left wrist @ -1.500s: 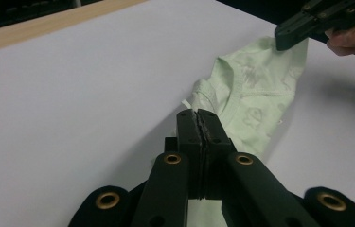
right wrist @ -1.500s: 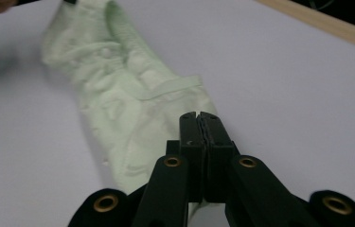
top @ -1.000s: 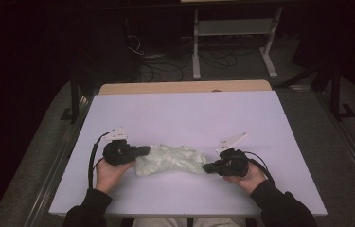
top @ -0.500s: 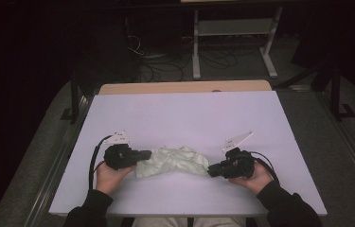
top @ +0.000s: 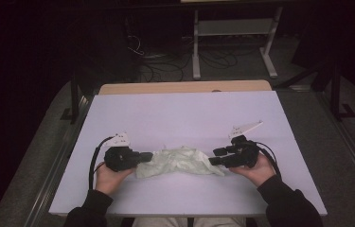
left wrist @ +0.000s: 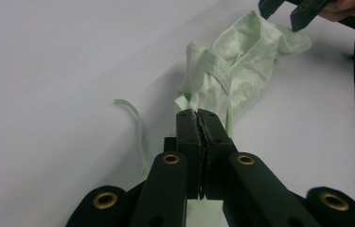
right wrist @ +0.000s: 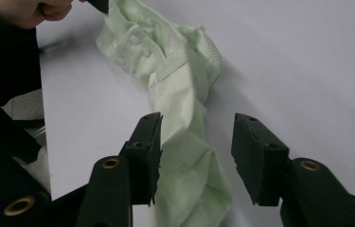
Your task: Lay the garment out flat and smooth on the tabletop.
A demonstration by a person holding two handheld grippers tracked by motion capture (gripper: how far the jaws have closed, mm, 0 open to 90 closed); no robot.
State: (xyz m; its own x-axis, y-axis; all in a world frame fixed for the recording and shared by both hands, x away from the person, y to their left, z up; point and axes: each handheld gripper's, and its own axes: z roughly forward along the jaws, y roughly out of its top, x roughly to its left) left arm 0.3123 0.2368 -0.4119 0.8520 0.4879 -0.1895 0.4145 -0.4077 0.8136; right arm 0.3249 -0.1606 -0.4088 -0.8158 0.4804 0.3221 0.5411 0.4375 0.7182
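A crumpled pale green garment (top: 180,161) lies stretched along the near part of the white table (top: 184,118). My left gripper (top: 147,156) is shut on the garment's left end; in the left gripper view the jaws pinch the green cloth (left wrist: 232,71) at their tips (left wrist: 198,118). My right gripper (top: 217,156) stands at the garment's right end with its jaws apart; they have just been opening. In the right gripper view the cloth (right wrist: 180,94) runs between the two parted fingers (right wrist: 149,142) without being pressed, and the gripper (right wrist: 196,156) hovers over it.
A thin green strap (left wrist: 137,127) trails from the garment onto the table. A wooden board edge (top: 184,87) runs along the table's far side. Beyond it stand a white frame (top: 234,28) and cables (top: 165,61) on a dark floor.
The right gripper's jaws have parted and let go of the garment's right end, and the right hand has shifted slightly right and up. The left gripper has stayed shut and still.
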